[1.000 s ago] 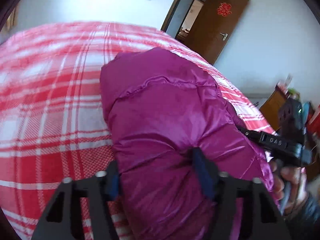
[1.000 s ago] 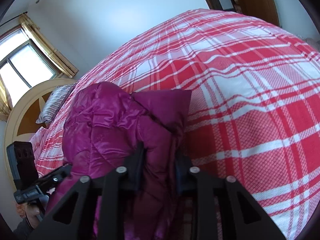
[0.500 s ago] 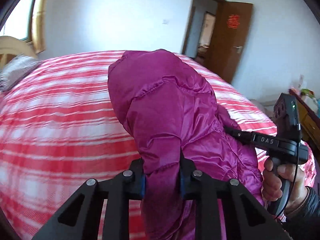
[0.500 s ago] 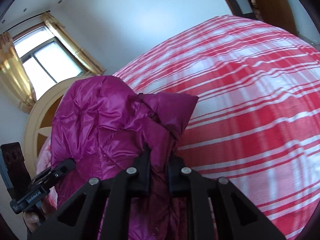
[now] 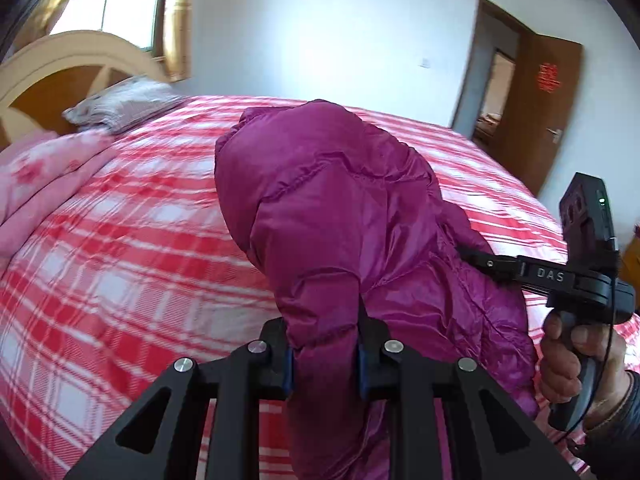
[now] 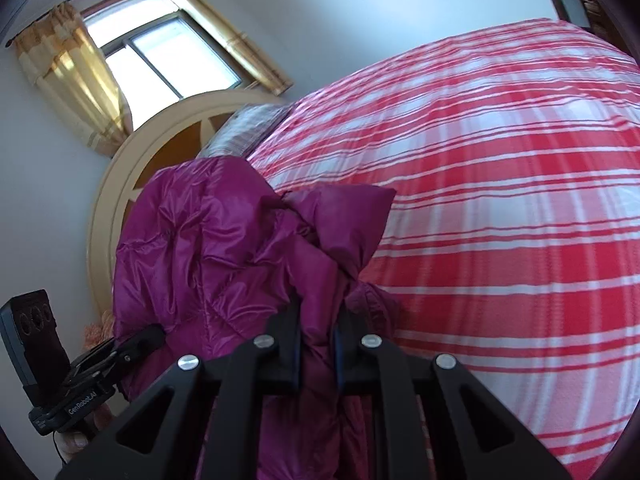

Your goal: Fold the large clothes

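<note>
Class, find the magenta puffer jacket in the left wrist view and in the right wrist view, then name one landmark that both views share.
Left wrist view: the magenta puffer jacket fills the centre, pinched in the left gripper at the bottom.
Right wrist view: the jacket sits centre-left, pinched in the right gripper.
Shared landmark: the arched wooden headboard, upper left in both.

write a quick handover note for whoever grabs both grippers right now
Left gripper: shut on a fold of the magenta puffer jacket.
Right gripper: shut on another part of the same jacket.
Jacket: bunched between the two grippers, over the red plaid bed cover.
Done: jacket gripped at two points.
Left: lay it out flat on the bed, then fold it; no neat fold shows yet.
</note>
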`<state>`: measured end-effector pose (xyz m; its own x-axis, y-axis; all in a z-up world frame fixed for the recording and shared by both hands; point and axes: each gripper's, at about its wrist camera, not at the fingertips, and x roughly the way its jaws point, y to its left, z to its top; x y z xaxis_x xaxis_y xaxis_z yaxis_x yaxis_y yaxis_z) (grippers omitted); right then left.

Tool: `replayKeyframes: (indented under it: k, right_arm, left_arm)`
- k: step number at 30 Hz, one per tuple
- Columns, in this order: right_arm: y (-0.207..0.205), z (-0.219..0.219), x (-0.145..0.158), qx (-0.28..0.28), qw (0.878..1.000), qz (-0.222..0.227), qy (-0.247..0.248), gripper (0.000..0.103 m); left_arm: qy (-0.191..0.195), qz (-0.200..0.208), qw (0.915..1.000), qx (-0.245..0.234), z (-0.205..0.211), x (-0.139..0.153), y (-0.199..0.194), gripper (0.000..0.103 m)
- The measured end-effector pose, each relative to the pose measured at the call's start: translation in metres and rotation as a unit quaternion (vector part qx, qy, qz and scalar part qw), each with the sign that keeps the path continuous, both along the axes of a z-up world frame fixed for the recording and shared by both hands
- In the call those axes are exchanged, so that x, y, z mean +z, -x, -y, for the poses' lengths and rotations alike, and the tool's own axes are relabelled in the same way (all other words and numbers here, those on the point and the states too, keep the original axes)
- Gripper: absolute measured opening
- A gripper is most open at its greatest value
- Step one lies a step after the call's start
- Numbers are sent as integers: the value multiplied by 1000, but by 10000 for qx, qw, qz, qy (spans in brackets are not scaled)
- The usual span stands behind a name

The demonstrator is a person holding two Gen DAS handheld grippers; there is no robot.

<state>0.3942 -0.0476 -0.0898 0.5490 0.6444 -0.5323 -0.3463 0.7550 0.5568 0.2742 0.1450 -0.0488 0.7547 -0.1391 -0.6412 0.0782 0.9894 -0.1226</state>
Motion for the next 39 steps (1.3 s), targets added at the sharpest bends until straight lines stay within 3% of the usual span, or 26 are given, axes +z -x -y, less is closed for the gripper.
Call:
replayKeyframes:
  k: [4, 6, 12, 14, 18, 19, 21, 22, 30, 33, 39]
  right_arm:
    - [-17, -41, -20, 232, 9992, -228, 240, 15]
    - [-21, -48, -34, 245, 9985, -379, 315, 15]
    - [-29, -55, -53, 275, 9970, -559, 457, 15]
    - [-29, -55, -52, 277, 9969, -540, 502, 17]
    - [-14, -48, -35, 131, 9970, -273, 706, 30]
    - [-9, -44, -30, 74, 9970, -207, 738, 33]
    - [4, -37, -13, -68, 9964, 83, 838, 45]
    - [10, -35, -6, -121, 9955, 214, 913, 47]
    - [77, -32, 46, -526, 9865, 1010, 1181, 79]
    - [101, -32, 59, -644, 9827, 1210, 1245, 88]
    - [134, -26, 83, -786, 9793, 1445, 1179, 95]
  left_arm:
    - [3, -322, 9990, 303, -26, -33, -8, 25]
    - [63, -407, 9983, 421, -35, -47, -7, 32]
    - [160, -367, 9978, 521, -42, -61, -1, 45]
    - [85, -411, 9973, 610, -41, -57, -1, 52]
    - [-150, -292, 9966, 760, -37, -34, 16, 56]
    - [-218, -137, 9966, 780, -35, -25, 24, 60]
    - [-319, 144, 9963, 780, -30, -10, 41, 77]
    - [-363, 265, 9960, 779, -27, -2, 51, 79]
    - [-348, 726, 9949, 605, -15, 41, 96, 81]
    - [-289, 874, 9944, 521, -11, 53, 106, 81]
    - [-222, 1082, 9932, 361, -4, 69, 121, 82]
